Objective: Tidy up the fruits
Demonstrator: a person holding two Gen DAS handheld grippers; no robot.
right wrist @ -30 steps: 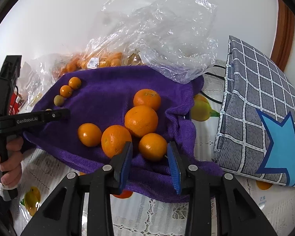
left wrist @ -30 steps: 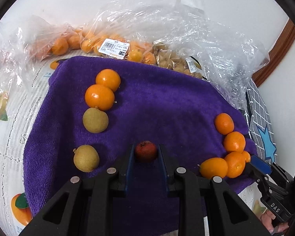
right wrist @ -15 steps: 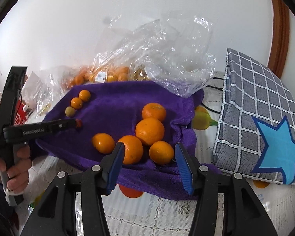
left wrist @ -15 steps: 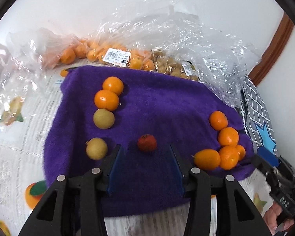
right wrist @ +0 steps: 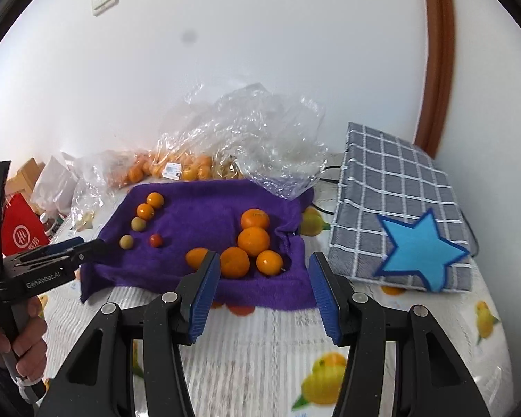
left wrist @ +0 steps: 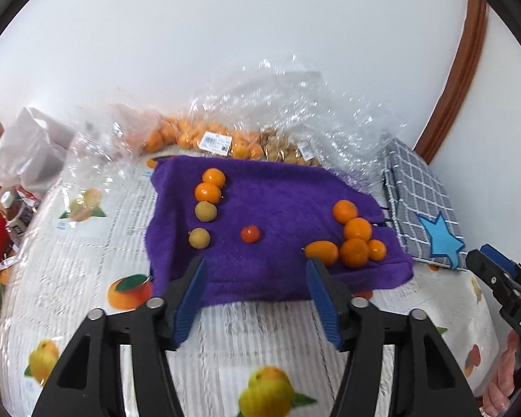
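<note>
A purple towel [left wrist: 278, 205] [right wrist: 205, 215] lies on the table with fruit on it. On its left, two small oranges [left wrist: 213, 178] and two brownish round fruits [left wrist: 205, 211] form a line. A small red fruit [left wrist: 250, 234] [right wrist: 155, 240] lies alone in the middle. Several oranges [left wrist: 356, 239] [right wrist: 253, 241] cluster at the right. My left gripper [left wrist: 255, 288] hangs above the towel's near edge, its jaws opening, nothing between them. My right gripper [right wrist: 264, 285] hovers in front of the orange cluster, jaws opening and empty.
Clear plastic bags [left wrist: 295, 114] holding more oranges and brown fruit lie behind the towel. A grey checked cushion [right wrist: 399, 219] with a blue star sits at the right. A red bag [right wrist: 21, 232] and white bags stand at the left. A fruit-print tablecloth [left wrist: 225, 347] covers the table.
The left gripper let go of the small red fruit; the right gripper's jaws, which stood either side of an orange, widened. Both rose and pulled back from the towel. The fruit stayed put.
</note>
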